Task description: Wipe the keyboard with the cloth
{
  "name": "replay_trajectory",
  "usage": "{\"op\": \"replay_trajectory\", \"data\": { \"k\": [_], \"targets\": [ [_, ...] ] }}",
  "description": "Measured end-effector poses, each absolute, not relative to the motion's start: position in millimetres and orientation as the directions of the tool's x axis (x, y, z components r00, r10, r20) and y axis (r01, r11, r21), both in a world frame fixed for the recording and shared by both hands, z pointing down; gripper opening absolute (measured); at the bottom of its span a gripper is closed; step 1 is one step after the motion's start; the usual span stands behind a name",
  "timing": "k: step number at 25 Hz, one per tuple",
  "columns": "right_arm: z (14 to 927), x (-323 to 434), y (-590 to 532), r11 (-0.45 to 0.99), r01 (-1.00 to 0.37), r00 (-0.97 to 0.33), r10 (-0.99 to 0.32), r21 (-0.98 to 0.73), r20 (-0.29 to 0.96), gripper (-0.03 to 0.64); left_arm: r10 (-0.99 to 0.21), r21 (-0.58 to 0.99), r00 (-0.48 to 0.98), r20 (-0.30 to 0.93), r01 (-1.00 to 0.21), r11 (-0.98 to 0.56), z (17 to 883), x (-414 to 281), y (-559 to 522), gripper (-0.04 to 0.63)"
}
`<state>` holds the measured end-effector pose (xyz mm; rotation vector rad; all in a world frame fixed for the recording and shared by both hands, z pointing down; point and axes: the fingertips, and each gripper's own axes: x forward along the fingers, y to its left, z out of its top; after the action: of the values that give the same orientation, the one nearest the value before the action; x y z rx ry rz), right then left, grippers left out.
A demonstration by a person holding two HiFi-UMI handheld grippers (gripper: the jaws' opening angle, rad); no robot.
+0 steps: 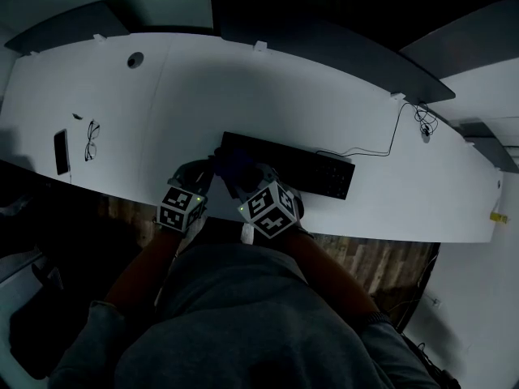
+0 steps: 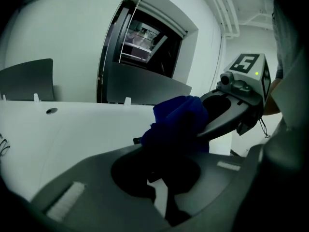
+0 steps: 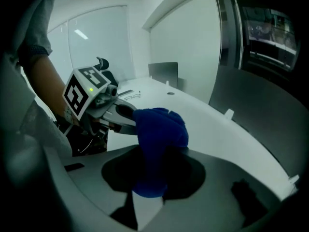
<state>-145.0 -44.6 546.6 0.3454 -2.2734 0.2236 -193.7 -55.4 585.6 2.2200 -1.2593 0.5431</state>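
A black keyboard lies near the front edge of the white desk. A dark blue cloth is bunched above the keyboard's left end, and both grippers hold it. My left gripper comes at it from the left and my right gripper from the near side. In the left gripper view the cloth hangs into my left gripper, with the right gripper clamped on its far side. In the right gripper view the cloth fills my right gripper; the left gripper bites its left edge.
Glasses and a dark phone lie at the desk's far left. The keyboard's cable runs to the back right. A round grommet hole is at the back left. Dark partitions stand behind the desk.
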Motion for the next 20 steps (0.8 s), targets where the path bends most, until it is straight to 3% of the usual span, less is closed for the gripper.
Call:
{"op": "replay_trajectory", "data": {
  "k": [10,20],
  "targets": [
    [614.9,-189.9,-45.7,0.904,-0.391,-0.579,-0.093,-0.176,0.810,0.124,-0.621,0.265,0.476,0.623,-0.875,-0.405,623.2,-234.8,-48.9,0.008],
    [638.3,-188.4,-58.7,0.872,-0.463,-0.546,-0.142,-0.156,0.825,0.125,-0.605,0.293,0.517,0.605,-0.852,-0.435,625.9,-222.6,-53.7,0.008]
  ]
}}
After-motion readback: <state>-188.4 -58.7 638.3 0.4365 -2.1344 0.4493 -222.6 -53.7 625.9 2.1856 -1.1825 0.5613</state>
